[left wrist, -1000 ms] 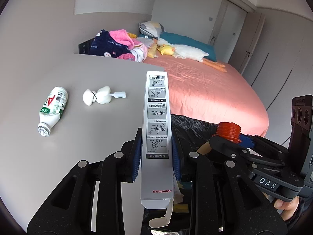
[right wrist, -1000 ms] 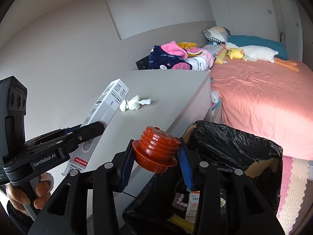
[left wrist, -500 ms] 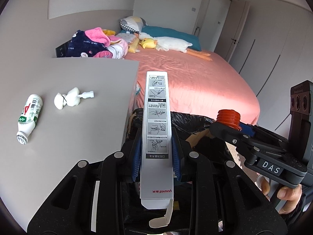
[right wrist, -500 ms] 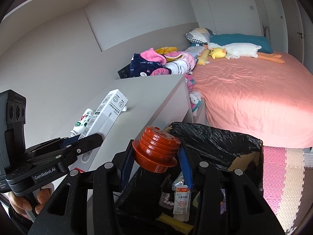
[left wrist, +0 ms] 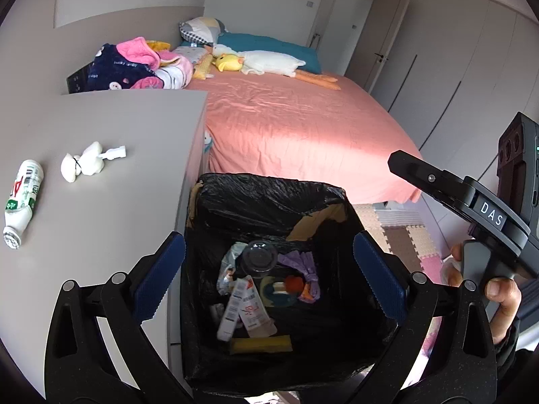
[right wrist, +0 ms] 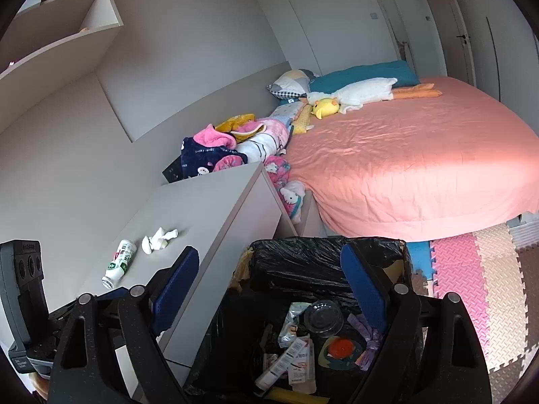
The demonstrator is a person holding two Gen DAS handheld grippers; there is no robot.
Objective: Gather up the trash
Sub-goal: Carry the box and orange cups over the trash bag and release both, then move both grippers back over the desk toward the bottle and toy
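The jaws of both grippers are opening and hold nothing: the left gripper [left wrist: 269, 281] and the right gripper [right wrist: 269, 289] each hang over the trash bin [left wrist: 215, 269] with only its contents showing between the blue ribbed pads.

Much of the bin's contents is hard to read in the dark of the black plastic liner. A long white carton [left wrist: 232, 306] lies slanted among flat white packets, with a yellow strip [left wrist: 261, 343] below it; a round clear lid [left wrist: 259, 257] sits above, and crumpled purple material [left wrist: 303, 266] to the right. A small orange-red round piece [left wrist: 293, 282] rests on a dark disc, too small to name surely. The bin's near rim is cut off behind the gripper arms, and torn cardboard shows where the liner has slipped. In the left wrist view the right hand [left wrist: 502, 299] is partly hidden by its gripper's handle.

A second ago the left jaws clamped the white carton upright and the right jaws pinched a ribbed orange-red cap; both grippers are now empty, and the views have swung from the counter toward the bin.

On the smooth grey counter [left wrist: 101, 235] a white bottle [left wrist: 22, 202] with a green label lies on its side, near a knotted wad of white tissue [left wrist: 84, 165]. Beyond is the bed [left wrist: 303, 124] with a wrinkled salmon sheet.
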